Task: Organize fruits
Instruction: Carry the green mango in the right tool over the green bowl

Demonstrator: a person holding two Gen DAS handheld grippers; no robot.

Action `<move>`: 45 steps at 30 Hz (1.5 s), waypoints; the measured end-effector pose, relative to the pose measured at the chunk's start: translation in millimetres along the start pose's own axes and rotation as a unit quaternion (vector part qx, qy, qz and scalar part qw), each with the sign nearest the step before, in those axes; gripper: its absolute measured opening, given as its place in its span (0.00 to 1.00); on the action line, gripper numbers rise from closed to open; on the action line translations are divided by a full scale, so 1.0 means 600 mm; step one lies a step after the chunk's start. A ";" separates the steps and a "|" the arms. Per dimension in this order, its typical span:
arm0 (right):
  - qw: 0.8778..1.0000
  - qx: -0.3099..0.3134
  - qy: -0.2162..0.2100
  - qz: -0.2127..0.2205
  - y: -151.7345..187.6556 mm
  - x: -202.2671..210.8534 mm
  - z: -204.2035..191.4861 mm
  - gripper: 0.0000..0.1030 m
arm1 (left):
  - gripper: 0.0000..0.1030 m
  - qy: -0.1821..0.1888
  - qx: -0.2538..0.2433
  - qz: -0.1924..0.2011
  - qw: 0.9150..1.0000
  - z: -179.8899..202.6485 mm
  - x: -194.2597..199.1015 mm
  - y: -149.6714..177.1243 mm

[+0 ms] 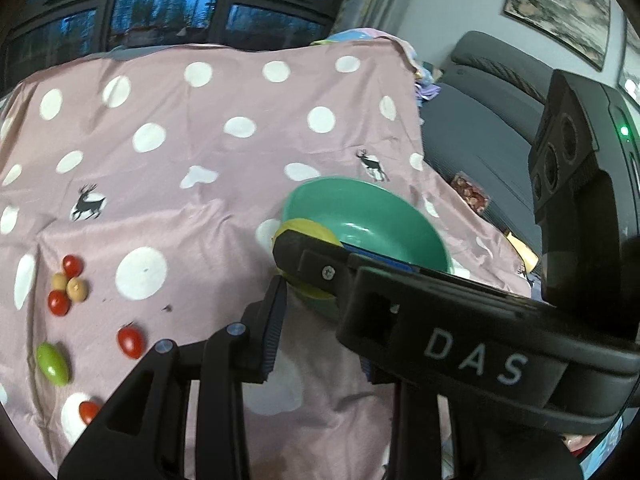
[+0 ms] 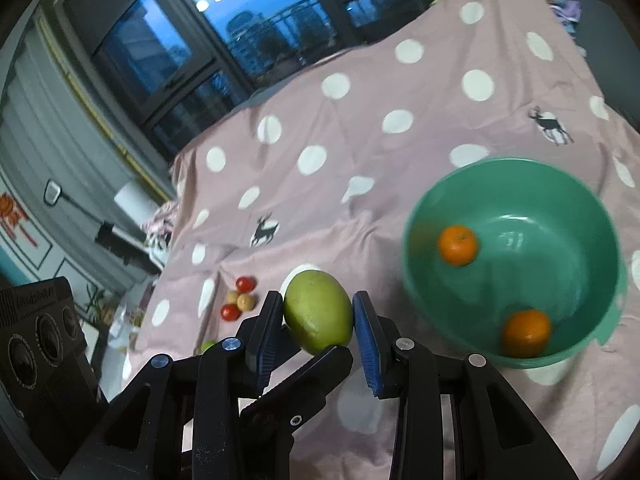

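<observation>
My right gripper [image 2: 318,322] is shut on a green mango [image 2: 319,312] and holds it above the pink dotted cloth, left of the green bowl [image 2: 580,272]. The bowl holds two oranges [image 2: 458,245] [image 2: 526,332]. In the left wrist view the right gripper's body [image 1: 440,320] crosses in front of the green bowl [image 1: 360,216] and the mango [image 1: 308,232] shows behind it. Only one finger [image 1: 274,320] of my left gripper shows; its state is unclear. Small fruits lie at the left: cherry tomatoes [image 1: 130,342], tan round fruits [image 1: 77,289] and a green oval fruit [image 1: 52,363].
The pink cloth [image 1: 224,160] with white dots and deer prints covers the table. A dark sofa [image 1: 480,128] stands to the right of it. Windows [image 2: 224,40] are behind the table. The small fruits also show in the right wrist view [image 2: 240,300].
</observation>
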State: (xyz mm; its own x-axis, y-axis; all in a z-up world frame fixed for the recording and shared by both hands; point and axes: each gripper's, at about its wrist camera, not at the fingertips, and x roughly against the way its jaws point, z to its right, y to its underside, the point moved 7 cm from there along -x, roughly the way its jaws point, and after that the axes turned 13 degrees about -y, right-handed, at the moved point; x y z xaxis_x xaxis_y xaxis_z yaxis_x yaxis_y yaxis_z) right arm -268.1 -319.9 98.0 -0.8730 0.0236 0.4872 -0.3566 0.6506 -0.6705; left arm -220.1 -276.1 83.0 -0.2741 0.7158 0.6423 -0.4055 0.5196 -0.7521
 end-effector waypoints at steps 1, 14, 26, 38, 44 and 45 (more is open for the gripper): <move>1.000 -0.005 0.001 0.004 -0.002 0.004 0.006 0.37 | 0.30 0.004 -0.004 -0.001 1.000 0.007 -0.003 -0.002; 0.996 -0.062 0.027 0.054 -0.017 0.060 0.081 0.36 | 0.27 0.043 -0.046 -0.004 0.998 0.083 -0.035 -0.013; 0.989 -0.120 0.043 0.070 -0.017 0.077 0.133 0.36 | 0.27 0.058 -0.055 -0.025 0.996 0.117 -0.072 -0.012; 0.981 -0.167 0.067 0.078 -0.010 0.087 0.176 0.37 | 0.26 0.082 -0.063 -0.047 0.993 0.144 -0.101 -0.006; 0.977 -0.179 0.084 0.078 -0.006 0.093 0.193 0.37 | 0.26 0.101 -0.061 -0.057 0.991 0.154 -0.114 -0.003; 0.977 -0.181 0.087 0.077 -0.007 0.092 0.195 0.37 | 0.26 0.103 -0.060 -0.059 0.991 0.155 -0.115 -0.002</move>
State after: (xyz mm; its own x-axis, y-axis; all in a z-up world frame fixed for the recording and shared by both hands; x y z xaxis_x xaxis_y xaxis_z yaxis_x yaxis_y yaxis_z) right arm -353.8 -410.3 62.2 -0.8259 0.2513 0.5048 -0.0568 0.8536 -0.5178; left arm -281.7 -369.5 53.0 -0.0424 0.7204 0.6923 -0.3140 0.6482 -0.6937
